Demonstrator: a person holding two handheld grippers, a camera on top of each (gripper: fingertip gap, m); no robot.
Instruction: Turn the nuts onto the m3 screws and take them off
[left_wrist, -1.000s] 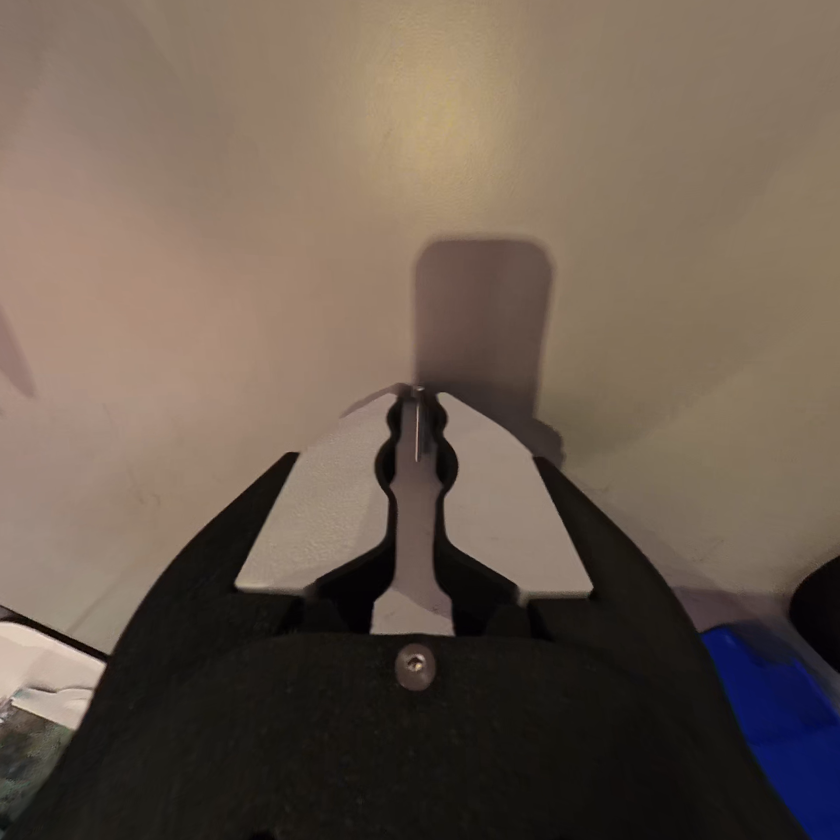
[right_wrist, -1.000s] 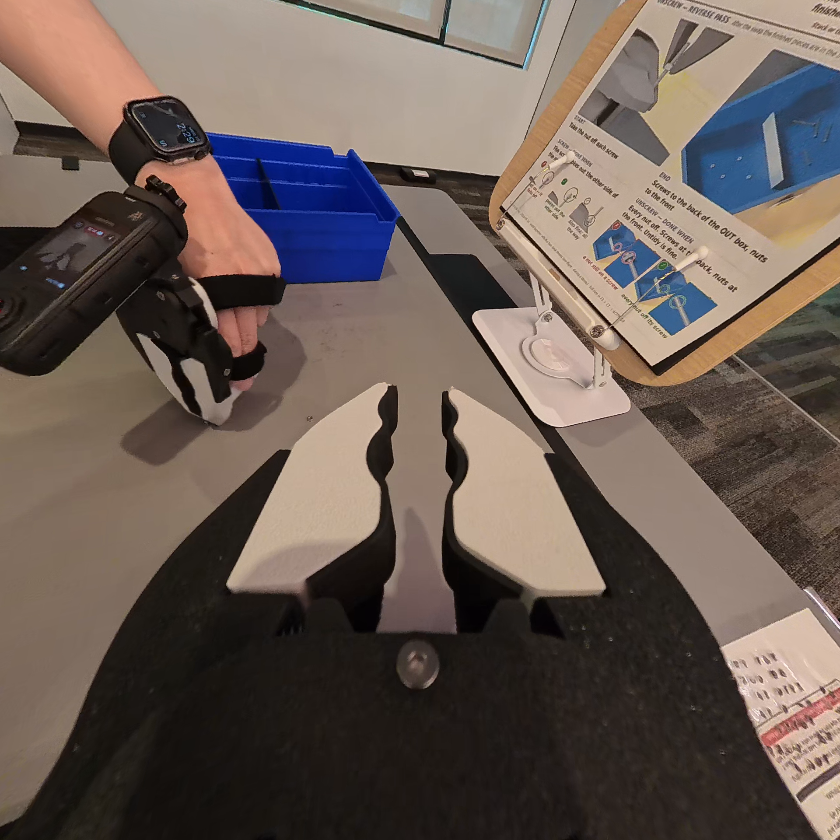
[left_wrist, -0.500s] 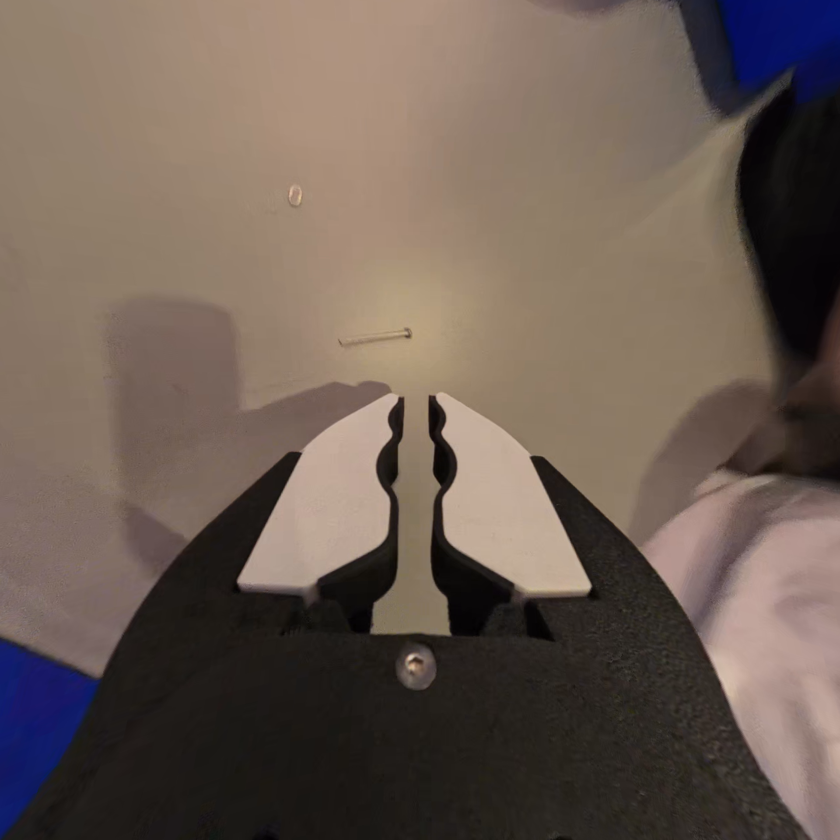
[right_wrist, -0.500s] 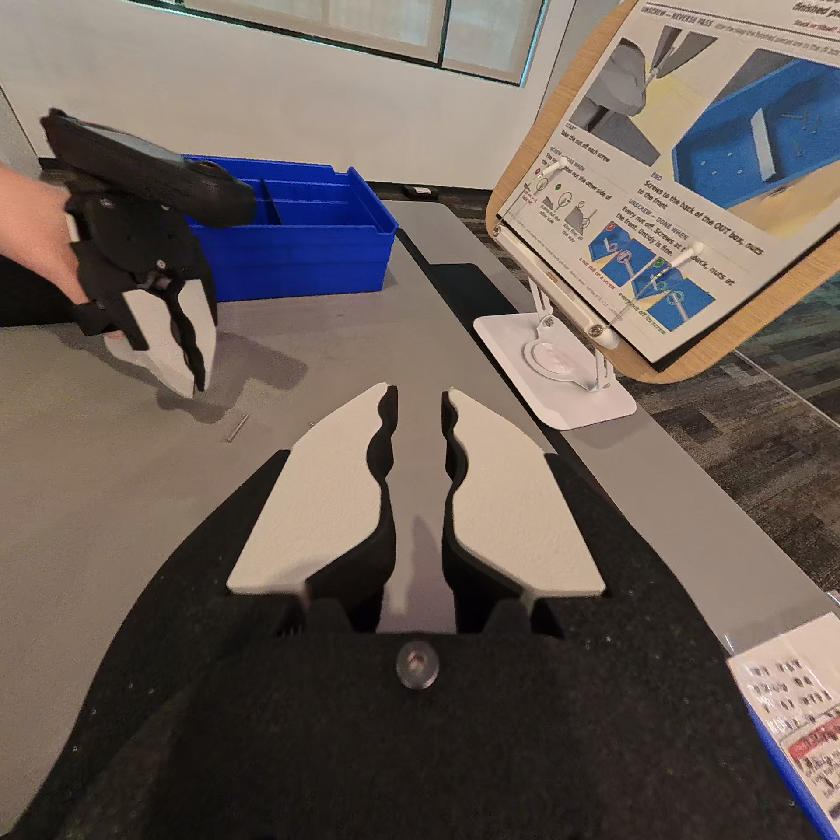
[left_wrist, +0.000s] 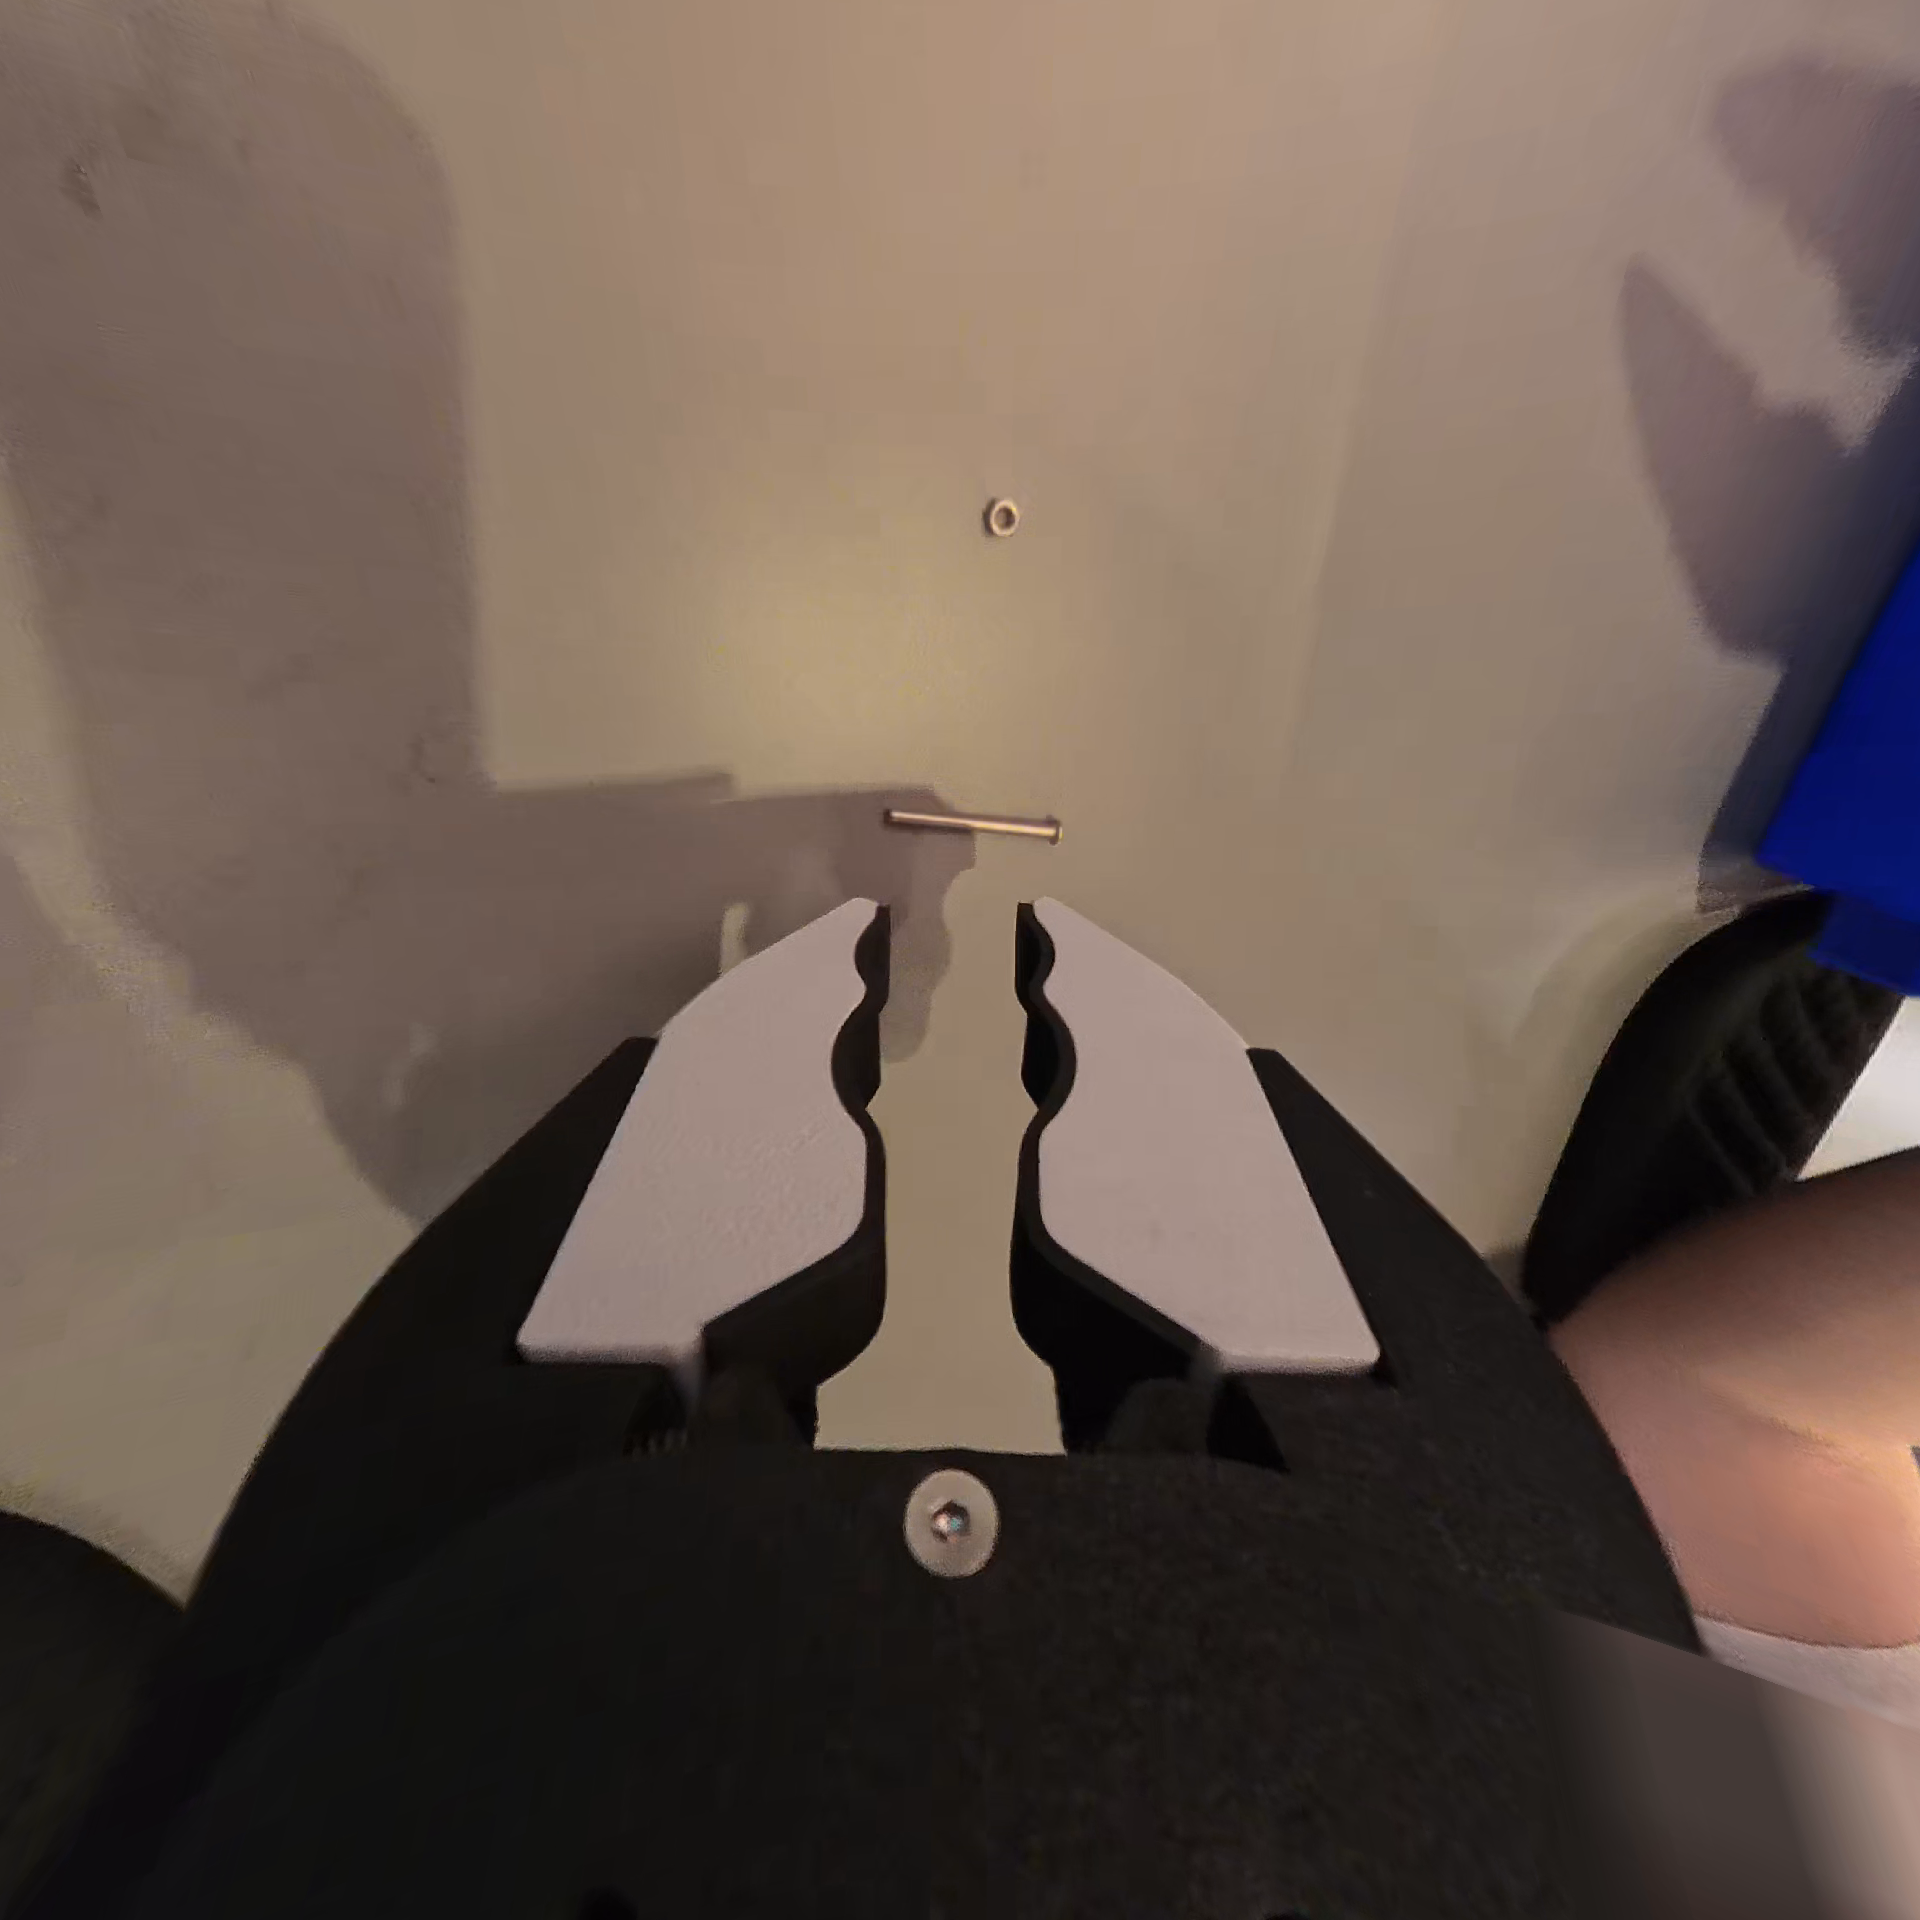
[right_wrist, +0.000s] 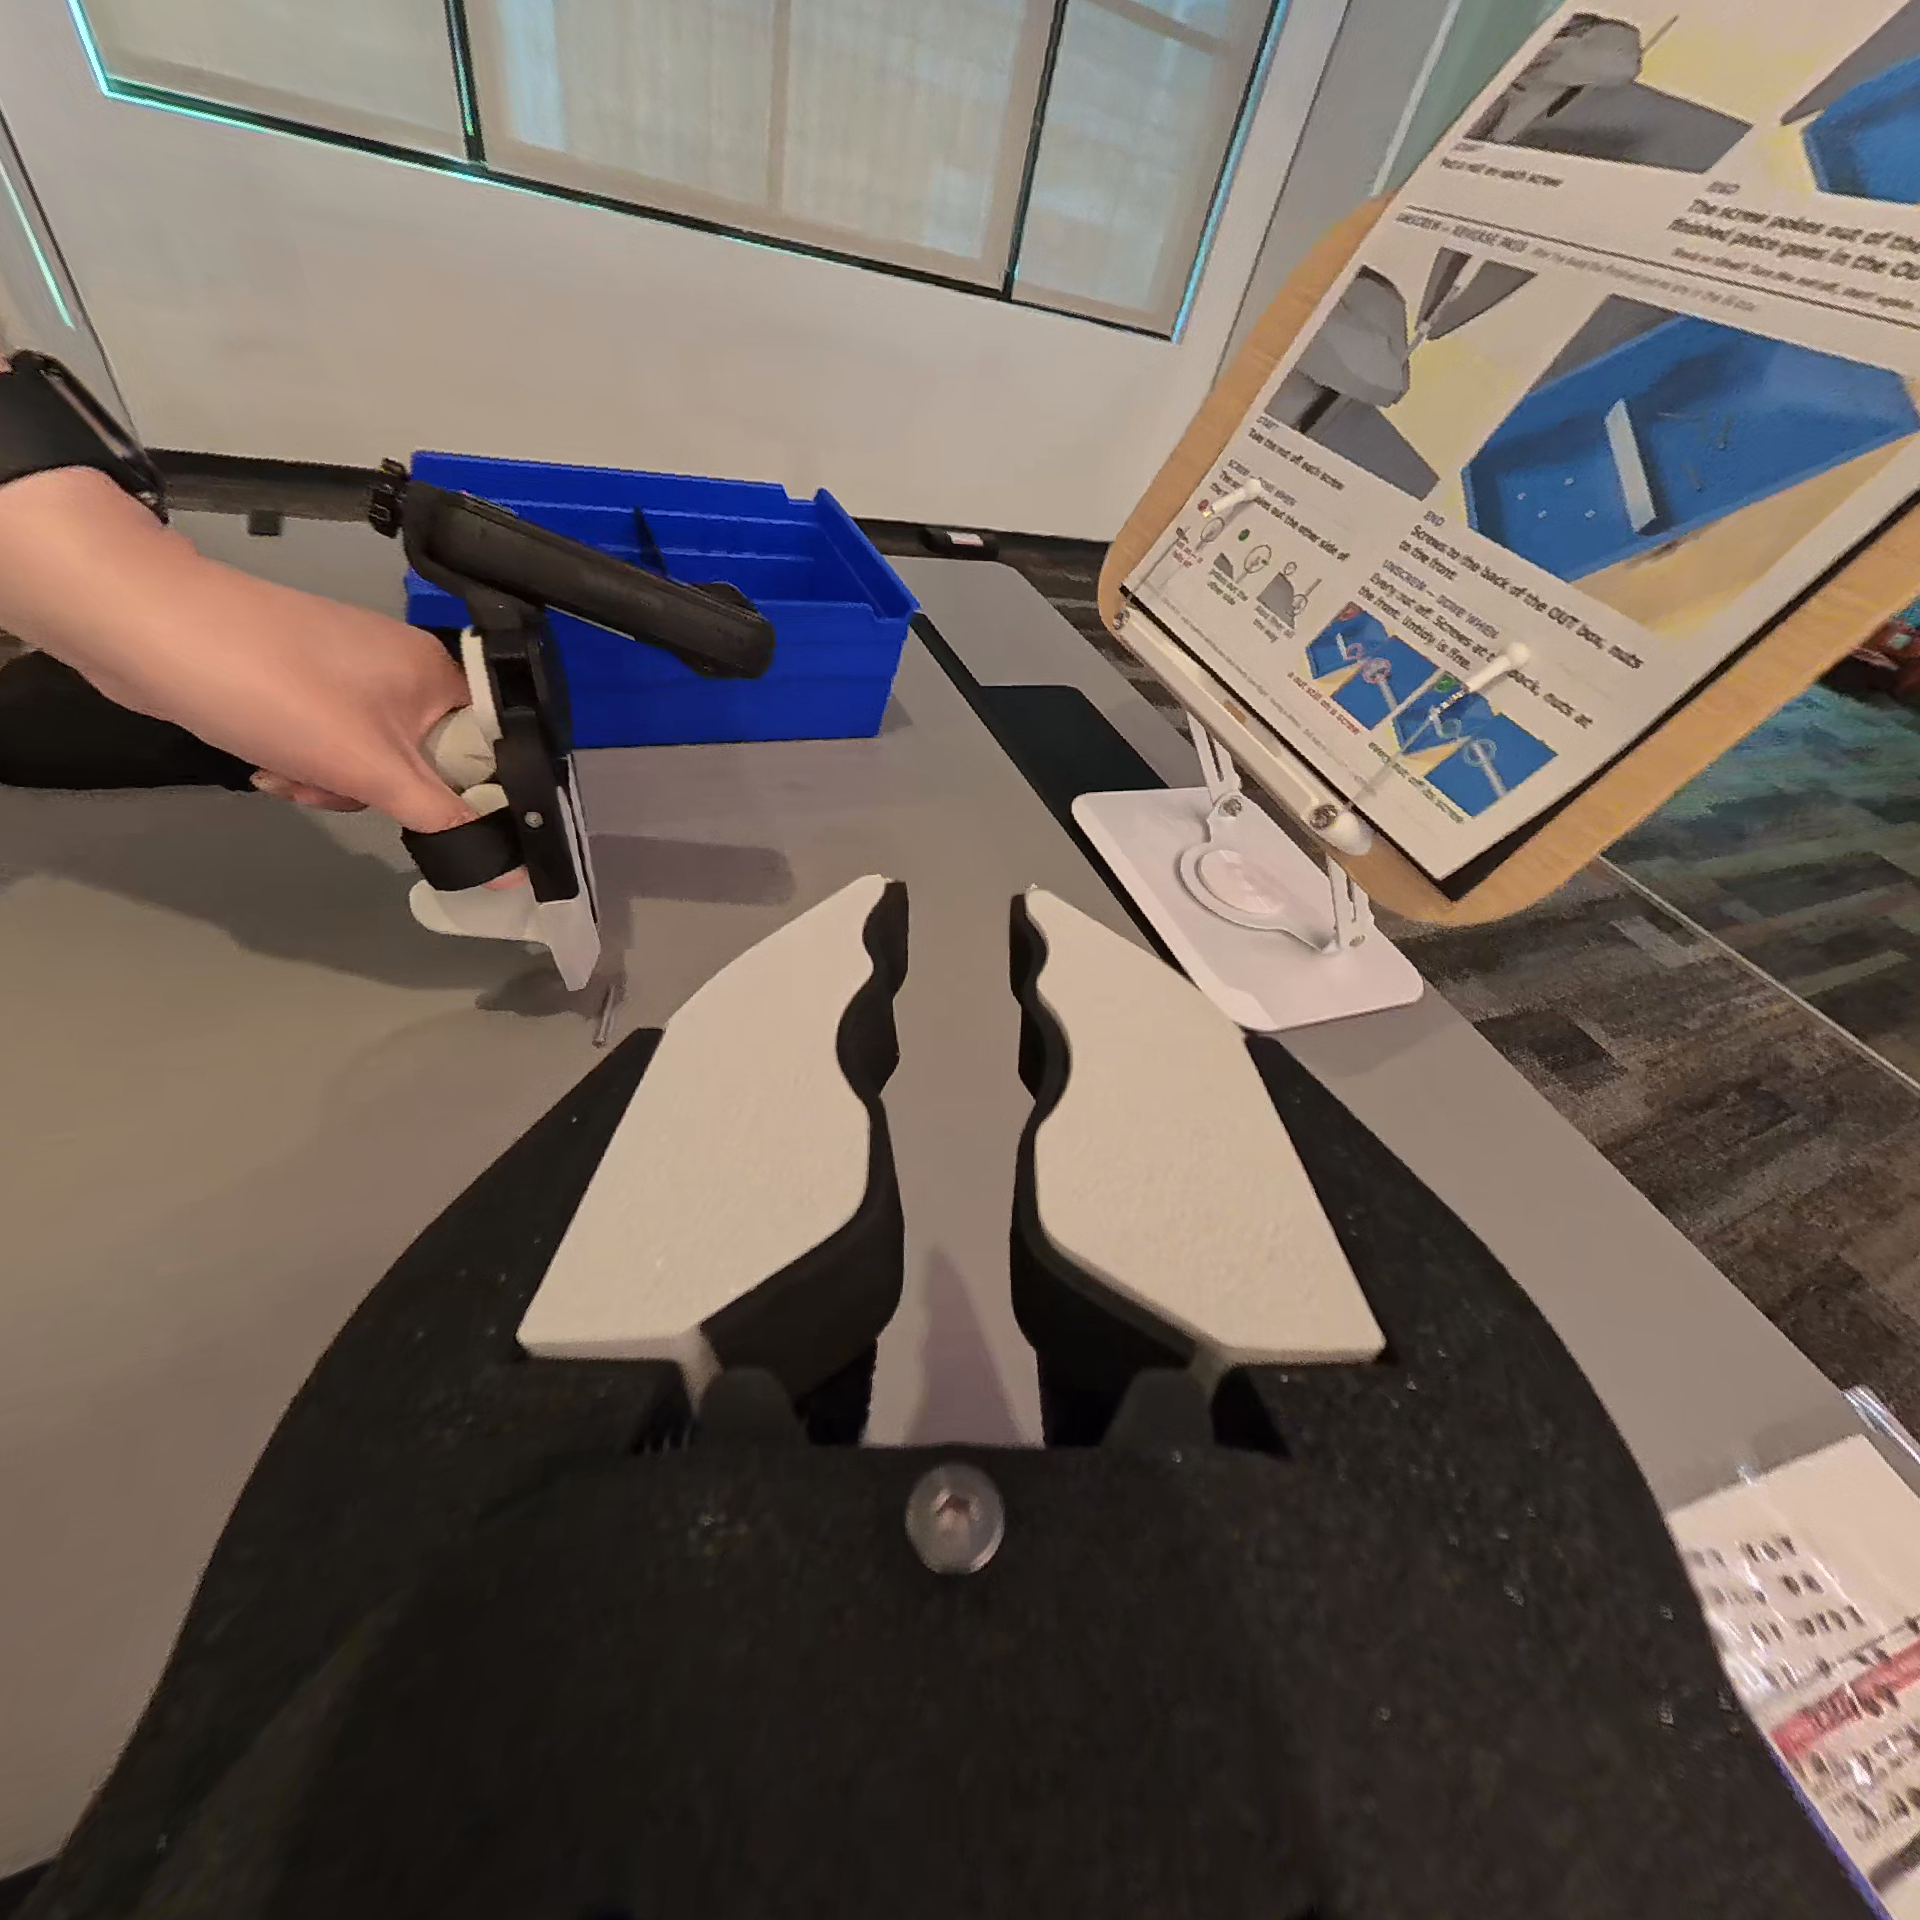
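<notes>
A thin silver metal screw (left_wrist: 971, 824) lay flat and crosswise on the smooth grey counter (left_wrist: 1195, 436), just beyond the tips of the left claw (left_wrist: 953, 907), which hung above it with a narrow gap between its white fingers (left_wrist: 748, 1122), holding nothing. A small silver hex nut (left_wrist: 1002, 515) sat farther out on the counter, well apart from the screw. In the right wrist view the right claw (right_wrist: 958, 891) was likewise slightly parted and empty, above bare counter. A blue plastic bin (right_wrist: 717, 592) with dividers stood at the counter's far side behind the left claw; its contents could not be made out. A white stand (right_wrist: 1247, 914) to the right carried a wooden board with an illustrated instruction sheet (right_wrist: 1558, 468). Behind ran a white wall with windows (right_wrist: 727, 104), and patterned carpet (right_wrist: 1714, 1039) lay beside the counter.
</notes>
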